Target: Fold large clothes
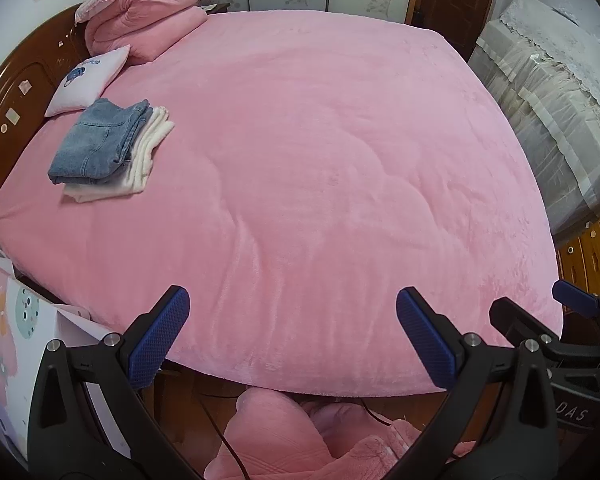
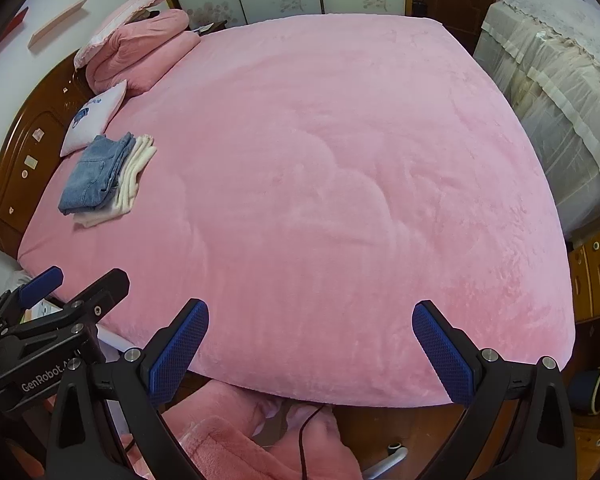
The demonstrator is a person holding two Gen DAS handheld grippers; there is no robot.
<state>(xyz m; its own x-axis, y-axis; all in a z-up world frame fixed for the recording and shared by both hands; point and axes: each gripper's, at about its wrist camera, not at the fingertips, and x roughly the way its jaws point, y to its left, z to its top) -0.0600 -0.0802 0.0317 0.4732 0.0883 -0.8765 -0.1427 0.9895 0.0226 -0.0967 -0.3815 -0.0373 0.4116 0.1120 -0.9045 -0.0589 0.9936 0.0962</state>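
Observation:
Folded blue jeans [image 1: 100, 144] lie on a folded white garment [image 1: 140, 164] at the left of the pink bed [image 1: 320, 160]; the jeans [image 2: 94, 174] and the white garment [image 2: 134, 176] also show in the right wrist view. My left gripper [image 1: 292, 336] is open and empty over the bed's near edge. My right gripper [image 2: 310, 350] is open and empty beside it, over the bed [image 2: 320, 160]. The right gripper shows at the right of the left view [image 1: 540, 320]. The left gripper shows at the left of the right view [image 2: 76, 284]. A pink fleece garment [image 1: 340, 440] hangs below the bed edge, also in the right view [image 2: 240, 444].
A folded pink quilt [image 1: 148, 16] and a small white pillow [image 1: 88, 80] lie by the wooden headboard [image 1: 16, 92]. Covered furniture [image 1: 548, 92] stands at the right. A patterned box [image 1: 12, 340] is at the lower left. A black cable [image 2: 308, 432] runs under the bed edge.

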